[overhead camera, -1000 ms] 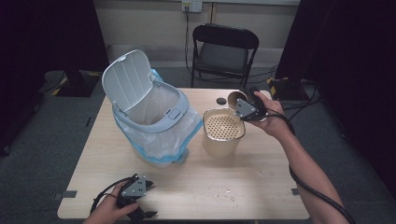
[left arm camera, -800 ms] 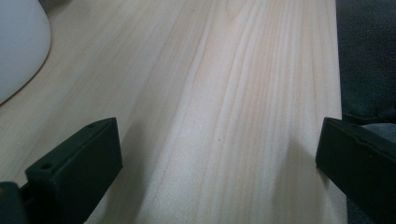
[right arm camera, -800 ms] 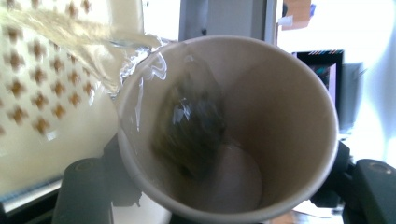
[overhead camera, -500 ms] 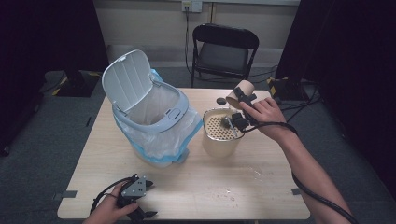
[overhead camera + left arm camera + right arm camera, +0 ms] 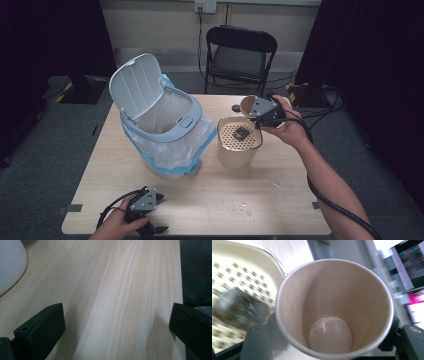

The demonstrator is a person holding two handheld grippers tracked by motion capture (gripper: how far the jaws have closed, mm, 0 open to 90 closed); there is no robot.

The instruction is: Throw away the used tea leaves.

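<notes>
While the paper cup [image 5: 247, 104] is gripped on its side in the right gripper's [image 5: 257, 117] jaws above the strainer pot [image 5: 239, 145], emptying appears complete; disposal in the bin [image 5: 162, 127] is judged next. Left gripper [image 5: 145, 210] jaws stand open on the worktop [image 5: 240, 200].

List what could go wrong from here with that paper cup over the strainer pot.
1. The paper cup is tilted on its side in the right gripper; a hard squeeze might crush its thin wall.
2. It hangs at the far rim of the strainer pot, so any leftover drips may miss onto the table.
</notes>
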